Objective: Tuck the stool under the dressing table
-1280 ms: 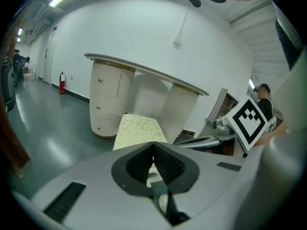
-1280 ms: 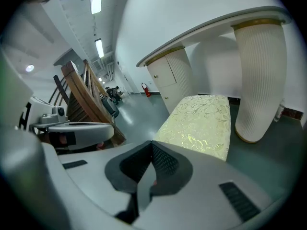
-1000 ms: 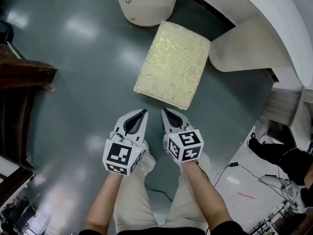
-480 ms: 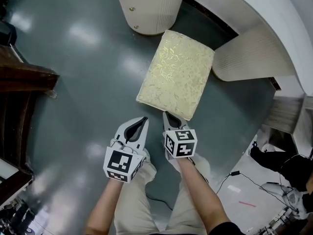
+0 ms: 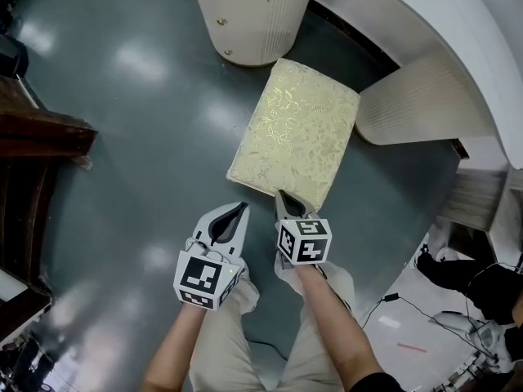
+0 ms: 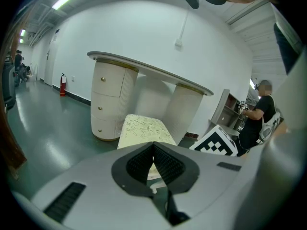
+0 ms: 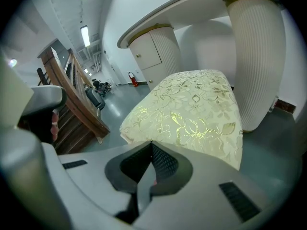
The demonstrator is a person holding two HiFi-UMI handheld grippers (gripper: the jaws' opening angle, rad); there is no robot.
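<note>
The stool (image 5: 296, 134) has a cream and gold brocade cushion and stands on the grey floor, its far end between the dressing table's two pedestals. The dressing table (image 5: 425, 23) is cream with a curved white top. My right gripper (image 5: 280, 194) is shut, its tip at the stool's (image 7: 192, 114) near edge. My left gripper (image 5: 241, 208) is shut too, with nothing in it, and hangs a little short of the stool's (image 6: 143, 131) near left corner. In the left gripper view the table (image 6: 144, 68) shows behind the stool.
A drawer pedestal (image 5: 245, 15) stands left of the stool, a ribbed pedestal (image 5: 417, 96) right of it. Dark wooden furniture (image 5: 33, 137) lines the left edge. Cables and a white floor patch (image 5: 409, 300) lie at lower right. A person (image 6: 254, 114) stands far right.
The stool has slid further away, in between the pedestals. My right gripper has followed it and stays at its near edge; the left gripper has barely moved.
</note>
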